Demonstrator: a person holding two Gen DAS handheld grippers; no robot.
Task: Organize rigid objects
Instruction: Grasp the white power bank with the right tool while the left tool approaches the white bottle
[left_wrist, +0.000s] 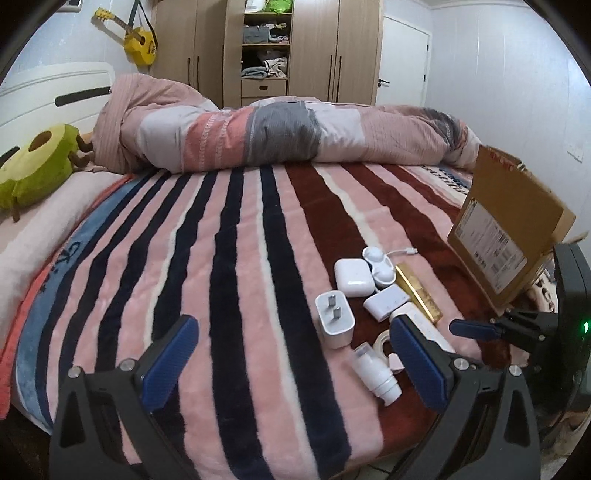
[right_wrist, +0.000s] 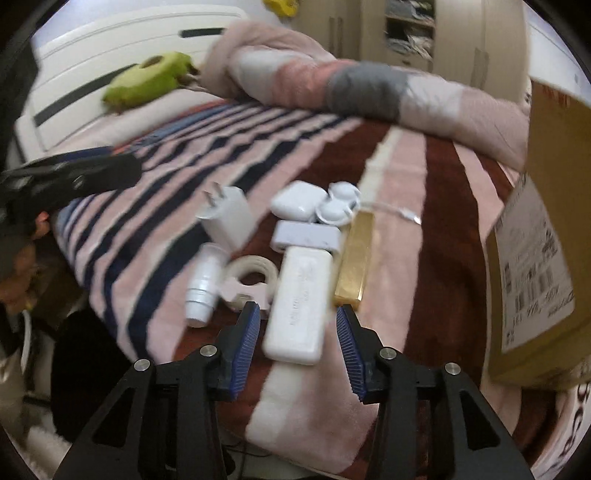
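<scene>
Small rigid objects lie together on the striped blanket: a white plug charger, an earbud case, a small white box, a gold bar-shaped box, a white bottle, a tape roll and a long white case. My right gripper is open, its fingers on either side of the near end of the long white case. My left gripper is open and empty, just left of the pile. The right gripper's fingers show at right in the left wrist view.
An open cardboard box stands to the right of the pile. A rolled duvet lies across the far side of the bed. A green avocado plush sits at the headboard. A wardrobe stands behind.
</scene>
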